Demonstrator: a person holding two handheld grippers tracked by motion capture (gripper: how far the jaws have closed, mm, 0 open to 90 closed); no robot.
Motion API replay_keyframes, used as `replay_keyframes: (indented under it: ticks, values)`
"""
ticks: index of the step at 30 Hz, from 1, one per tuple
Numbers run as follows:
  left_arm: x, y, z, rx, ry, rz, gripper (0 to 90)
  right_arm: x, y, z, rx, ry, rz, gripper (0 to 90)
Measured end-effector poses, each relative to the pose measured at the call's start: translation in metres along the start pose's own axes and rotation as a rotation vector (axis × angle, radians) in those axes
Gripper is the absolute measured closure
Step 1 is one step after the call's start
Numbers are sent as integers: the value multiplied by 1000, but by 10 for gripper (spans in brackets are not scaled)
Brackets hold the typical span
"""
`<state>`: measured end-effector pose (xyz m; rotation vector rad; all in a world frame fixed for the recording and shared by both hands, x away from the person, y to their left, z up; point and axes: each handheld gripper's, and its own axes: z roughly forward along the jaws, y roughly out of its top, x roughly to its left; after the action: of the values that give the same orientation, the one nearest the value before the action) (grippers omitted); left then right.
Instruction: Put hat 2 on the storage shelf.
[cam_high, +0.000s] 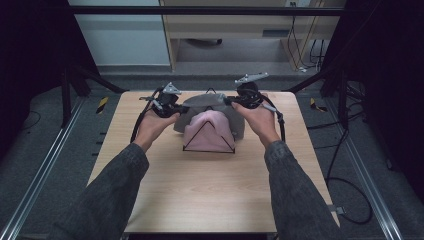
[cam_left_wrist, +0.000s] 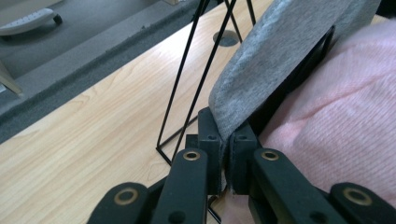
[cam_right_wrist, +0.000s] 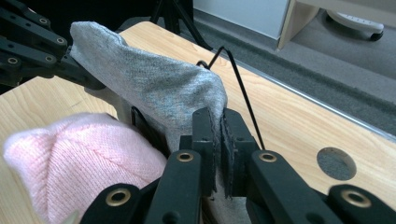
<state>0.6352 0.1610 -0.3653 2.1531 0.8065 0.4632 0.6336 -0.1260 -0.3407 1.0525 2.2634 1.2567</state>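
High view: the left gripper (cam_high: 181, 108) and right gripper (cam_high: 227, 100) each clamp one end of a grey knitted cloth (cam_high: 200, 102), held spread above a black wire triangular rack (cam_high: 208, 141) carrying a pink knitted cloth (cam_high: 207, 132) on the light wooden table (cam_high: 200, 190).

Left gripper view: the jaws are closed on the grey cloth's edge, beside the pink cloth.

Right gripper view: the jaws pinch the grey cloth's other end; the left gripper grips the far end.

Matt grey knit cloth (cam_left_wrist: 275, 60), fuzzy pink knit (cam_right_wrist: 88, 154), thin black wire rack (cam_left_wrist: 196, 79).
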Motion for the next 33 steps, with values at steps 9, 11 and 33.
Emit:
replay_keyframes:
  ticks: [9,11,33]
  values:
    - [2,-12,6,27,-8,-33,868,3,-7,8,11,-5,14,852]
    - [1,-13,7,28,-8,-34,867,2,-10,9,18,-8,23,852]
    - [1,-26,19,59,-11,-74,802,1,-24,17,45,-8,47,728]
